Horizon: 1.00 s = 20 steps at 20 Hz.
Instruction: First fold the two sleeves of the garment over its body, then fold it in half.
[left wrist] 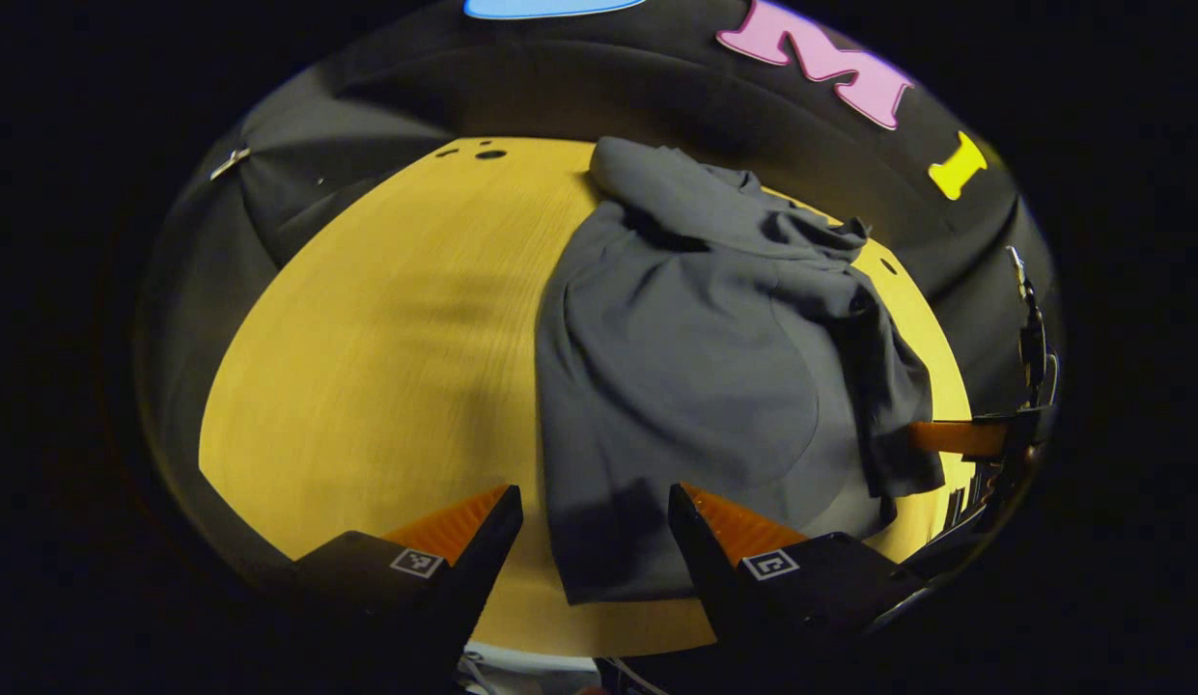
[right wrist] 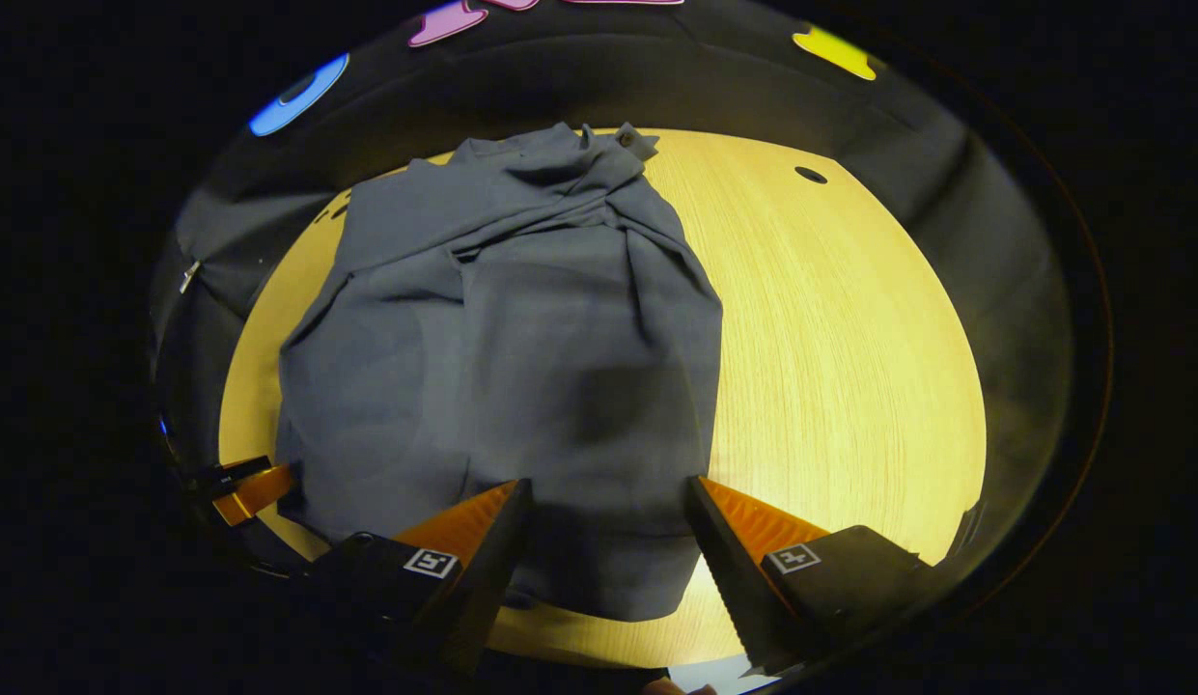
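Rumpled grey garment (left wrist: 695,386) on table (left wrist: 367,367)

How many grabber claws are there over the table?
2. The left gripper hangs open over the near hem of the gray garment; the right gripper hangs open over the same hem on the wooden table.

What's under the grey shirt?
The grey shirt lies on a yellow wooden table, which shows bare all around it. Whatever part of the table sits beneath the cloth is covered, so anything hidden there cannot be seen.
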{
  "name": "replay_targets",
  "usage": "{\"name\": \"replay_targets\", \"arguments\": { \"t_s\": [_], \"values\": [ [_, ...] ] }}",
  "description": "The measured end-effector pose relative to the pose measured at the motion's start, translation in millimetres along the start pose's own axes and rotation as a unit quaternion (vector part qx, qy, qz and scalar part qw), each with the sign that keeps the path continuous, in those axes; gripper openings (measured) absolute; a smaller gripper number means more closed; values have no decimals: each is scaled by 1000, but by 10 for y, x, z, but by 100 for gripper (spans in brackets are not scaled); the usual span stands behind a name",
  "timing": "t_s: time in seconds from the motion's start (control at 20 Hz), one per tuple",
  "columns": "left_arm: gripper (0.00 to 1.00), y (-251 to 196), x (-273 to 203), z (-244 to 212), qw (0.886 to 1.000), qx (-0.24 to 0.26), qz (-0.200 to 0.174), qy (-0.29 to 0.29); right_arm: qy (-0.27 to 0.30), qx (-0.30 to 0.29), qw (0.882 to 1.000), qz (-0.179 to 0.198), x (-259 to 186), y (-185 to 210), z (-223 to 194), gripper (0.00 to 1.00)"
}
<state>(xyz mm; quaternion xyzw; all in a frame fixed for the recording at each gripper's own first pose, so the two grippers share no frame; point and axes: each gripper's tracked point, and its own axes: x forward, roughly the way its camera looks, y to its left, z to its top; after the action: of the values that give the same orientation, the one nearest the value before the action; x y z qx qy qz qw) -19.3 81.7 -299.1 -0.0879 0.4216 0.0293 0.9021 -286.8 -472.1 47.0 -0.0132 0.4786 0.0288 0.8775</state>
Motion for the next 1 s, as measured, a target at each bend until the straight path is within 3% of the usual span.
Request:
{"name": "replay_targets", "arguments": {
  "t_s": [0.15, 0.2, 0.3, 0.35, 0.4, 0.45, 0.55, 0.6, 0.75, 0.8, 0.9, 0.95, 1.0],
  "values": [
    [97, 10, 4, -7, 1000, 3, 9, -7, 12, -19, 1000, -5, 130, 48, -60, 100],
    [92, 15, 14, -25, 1000, 13, 14, -4, 12, -28, 1000, -8, 159, 48, -57, 100],
    [96, 36, 19, -55, 998, 49, 30, 1, 16, -44, 999, -8, 173, 86, -99, 99],
    [94, 54, 47, -69, 996, 75, 42, 2, 11, -42, 999, -7, 188, 119, -93, 100],
    [87, 40, 52, -92, 994, 96, 44, 4, 18, -35, 999, -2, 201, 127, -112, 99],
    [92, -44, 32, -52, 994, 102, 39, -4, 13, -26, 1000, -3, 207, 119, -83, 98],
    [77, -175, 133, -46, 995, 95, 42, -4, 13, -33, 999, 4, 225, 152, -68, 94],
    [77, -199, 151, -24, 994, 97, 42, -5, 9, -48, 999, 13, 226, 192, -67, 90],
    [55, -275, 161, -18, 994, 109, 28, -6, -6, -83, 996, 26, 224, 355, -77, 45],
    [46, -297, 160, -10, 993, 114, 24, -7, -8, -101, 994, 31, 224, 370, -63, 25],
    [33, -362, 196, 10, 993, 116, 16, -10, -12, -128, 991, 45, 217, 398, -61, 11],
    [17, -381, 197, 14, 994, 112, 12, -14, -13, -136, 989, 52, 235, 402, -61, 8],
    [15, -386, 198, 32, 994, 108, 12, -18, -14, -139, 988, 59, 209, 393, -53, 8]
  ]
}}
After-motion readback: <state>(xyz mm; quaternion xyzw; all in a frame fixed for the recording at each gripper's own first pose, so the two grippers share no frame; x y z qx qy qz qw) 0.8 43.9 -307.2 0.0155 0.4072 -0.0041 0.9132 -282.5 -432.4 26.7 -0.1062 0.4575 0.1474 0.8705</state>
